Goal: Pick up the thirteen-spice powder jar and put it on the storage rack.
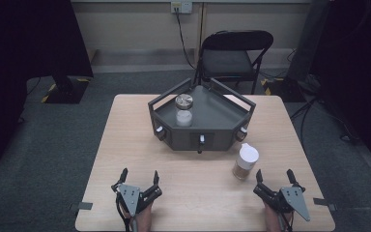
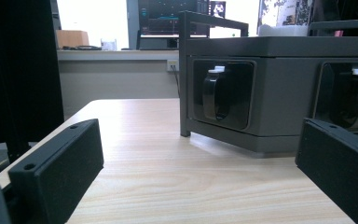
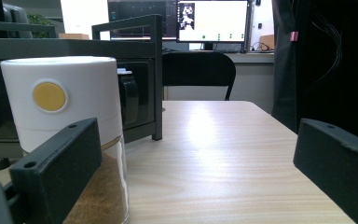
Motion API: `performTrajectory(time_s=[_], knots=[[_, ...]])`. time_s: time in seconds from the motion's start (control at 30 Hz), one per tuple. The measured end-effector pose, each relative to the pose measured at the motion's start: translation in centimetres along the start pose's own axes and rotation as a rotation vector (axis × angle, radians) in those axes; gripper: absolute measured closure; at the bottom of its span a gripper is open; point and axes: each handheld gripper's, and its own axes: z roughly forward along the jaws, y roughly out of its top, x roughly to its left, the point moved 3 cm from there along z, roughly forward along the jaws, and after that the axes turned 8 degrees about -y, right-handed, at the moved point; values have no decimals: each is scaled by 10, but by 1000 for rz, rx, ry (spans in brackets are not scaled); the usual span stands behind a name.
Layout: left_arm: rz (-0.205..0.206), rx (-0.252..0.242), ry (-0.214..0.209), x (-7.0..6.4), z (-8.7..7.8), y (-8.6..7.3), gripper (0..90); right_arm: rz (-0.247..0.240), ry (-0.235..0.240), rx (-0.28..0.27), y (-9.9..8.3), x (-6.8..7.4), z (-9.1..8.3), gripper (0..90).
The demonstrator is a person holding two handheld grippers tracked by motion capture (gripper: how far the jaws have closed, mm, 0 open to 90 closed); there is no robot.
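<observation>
A dark grey angular rack point(image 1: 222, 113) stands at the table's far middle, with a glass jar point(image 1: 184, 109) holding white powder and a metal lid on its shelf. A clear jar of brown powder with a white cap point(image 1: 245, 162) stands on the table in front of the rack's right end. My left gripper point(image 1: 138, 176) rests open near the front edge at the left, nothing between its jaws. My right gripper point(image 1: 274, 175) is open at the front right, just behind and right of the brown-powder jar point(image 3: 70, 140). The rack's front point(image 2: 279, 93) shows dark ring-shaped holders.
A black folding chair point(image 1: 234, 55) stands beyond the table's far edge. The light wooden table point(image 1: 125, 145) has bare room left of the rack and between the grippers. Dark curtains and stands flank the floor on both sides.
</observation>
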Motion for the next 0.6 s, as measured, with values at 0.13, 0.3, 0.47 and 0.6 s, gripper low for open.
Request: performTrajectory(time_s=[0.13, 0.3, 0.47, 0.6], knots=[[1, 2, 0, 0, 0, 0, 2, 1, -1, 1, 0, 0, 0, 0], [1, 1, 0, 0, 0, 0, 2, 2, 11, -4, -1, -1, 0, 0], [1, 3, 4, -1, 1, 0, 2, 26, 21, -18, -1, -5, 1, 0], [1, 2, 4, -1, 1, 0, 2, 45, 46, -64, 11, -6, 0, 0]])
